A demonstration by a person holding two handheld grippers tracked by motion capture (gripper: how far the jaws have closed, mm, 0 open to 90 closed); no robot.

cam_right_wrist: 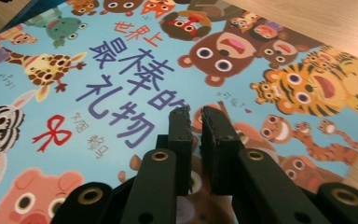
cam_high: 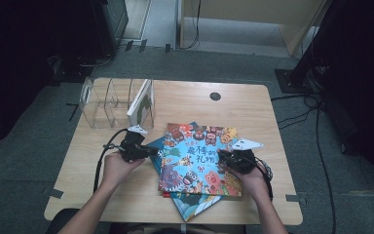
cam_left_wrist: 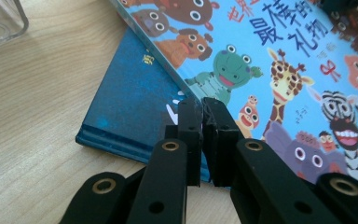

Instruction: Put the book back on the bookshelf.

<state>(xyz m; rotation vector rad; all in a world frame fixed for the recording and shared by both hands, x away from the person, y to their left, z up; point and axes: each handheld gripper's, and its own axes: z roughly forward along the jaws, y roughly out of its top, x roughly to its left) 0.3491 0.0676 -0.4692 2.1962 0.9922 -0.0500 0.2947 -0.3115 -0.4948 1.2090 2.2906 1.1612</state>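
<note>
1. Your left hand-held gripper point(cam_high: 152, 151) sits at the 9 o'clock edge of the animal picture book point(cam_high: 199, 158); its jaws stand nearly together with a thin slit between them, nothing in it.
2. In the left gripper view those jaw tips meet the book's edge where it overlaps the dark blue book point(cam_left_wrist: 135, 100) beneath.
3. Your right hand-held gripper point(cam_high: 222, 158) is at the book's 3 o'clock side, over the cover; jaws almost together, gripping nothing.
4. Animal picture book lies flat, centre of the tabletop point(cam_high: 233, 100), topmost of the stack.
5. Clear acrylic rack point(cam_high: 108, 102) at 11 o'clock holds one upright book point(cam_high: 141, 103).
</note>
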